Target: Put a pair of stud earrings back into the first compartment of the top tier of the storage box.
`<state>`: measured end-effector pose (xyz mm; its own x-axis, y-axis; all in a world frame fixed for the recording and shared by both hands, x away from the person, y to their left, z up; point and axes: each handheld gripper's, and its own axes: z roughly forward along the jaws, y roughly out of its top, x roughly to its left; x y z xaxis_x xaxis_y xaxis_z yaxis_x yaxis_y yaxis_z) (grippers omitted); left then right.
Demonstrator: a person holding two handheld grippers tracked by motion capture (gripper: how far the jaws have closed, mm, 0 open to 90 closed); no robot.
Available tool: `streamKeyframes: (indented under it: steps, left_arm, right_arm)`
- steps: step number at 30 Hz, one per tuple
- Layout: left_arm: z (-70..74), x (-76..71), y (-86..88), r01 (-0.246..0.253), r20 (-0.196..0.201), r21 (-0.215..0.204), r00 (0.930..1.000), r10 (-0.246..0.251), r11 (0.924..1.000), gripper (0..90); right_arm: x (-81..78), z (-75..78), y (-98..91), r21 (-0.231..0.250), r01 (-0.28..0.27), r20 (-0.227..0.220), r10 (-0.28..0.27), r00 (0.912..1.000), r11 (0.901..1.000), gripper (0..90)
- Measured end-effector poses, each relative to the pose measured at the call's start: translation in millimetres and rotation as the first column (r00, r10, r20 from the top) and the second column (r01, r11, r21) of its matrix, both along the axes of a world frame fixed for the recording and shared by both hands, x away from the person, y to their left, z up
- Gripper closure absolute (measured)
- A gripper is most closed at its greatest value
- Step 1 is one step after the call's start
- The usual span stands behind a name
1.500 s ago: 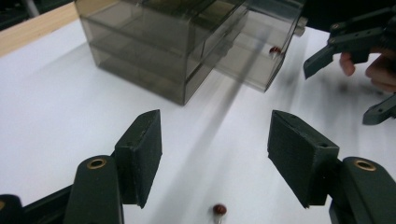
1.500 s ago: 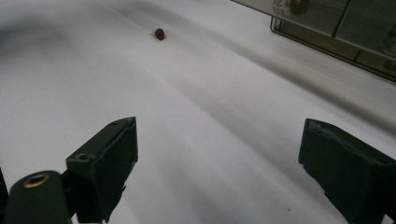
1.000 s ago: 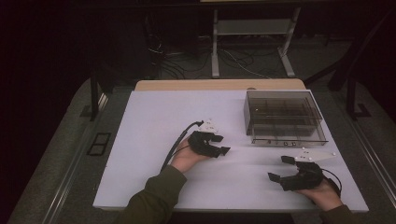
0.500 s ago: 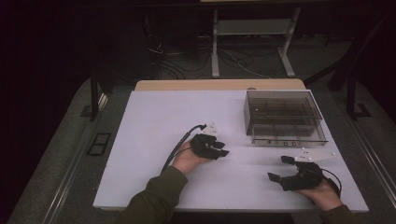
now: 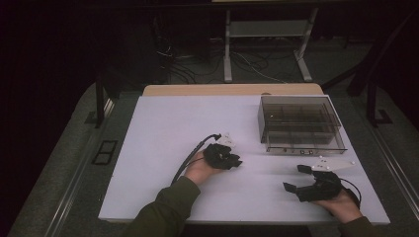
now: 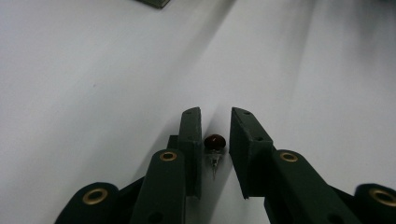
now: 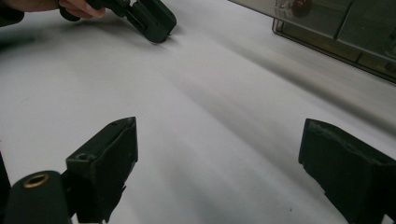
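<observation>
A tiny dark red bead-like part (image 6: 215,141) with thin metal legs lies on the white table between the jaws of my left gripper (image 6: 215,116). Those jaws have just been closing around it. The left pad touches it, and a thin gap shows at the right pad. From above, the left gripper (image 5: 234,160) rests mid-table, held by a hand in a green sleeve. My right gripper (image 5: 295,178) sits near the front right edge, its jaws wide apart with nothing between them (image 7: 219,140).
A smoky clear compartment box (image 5: 301,123) stands at the back right of the white table (image 5: 168,128), and its front wall (image 7: 336,28) appears in the right gripper view. Beyond the table on the floor are cables and a metal stand (image 5: 267,34).
The left gripper's jaws have narrowed around the spot in front of the hand. Neither hand has shifted noticeably.
</observation>
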<state>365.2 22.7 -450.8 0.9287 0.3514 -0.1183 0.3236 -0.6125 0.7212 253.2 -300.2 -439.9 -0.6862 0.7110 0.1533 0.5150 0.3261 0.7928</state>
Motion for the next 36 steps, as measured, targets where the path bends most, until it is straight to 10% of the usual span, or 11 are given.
streamKeyframes:
  steps: [36]
  left_arm:
    - [20.2,1.9,11.5,-0.029,-0.026,-0.088,0.9993,0.027,0.9957,78.6]
  right_arm:
    - [-0.6,0.8,-0.1,-0.001,0.002,0.002,-0.002,1.0000,1.0000,11.2]
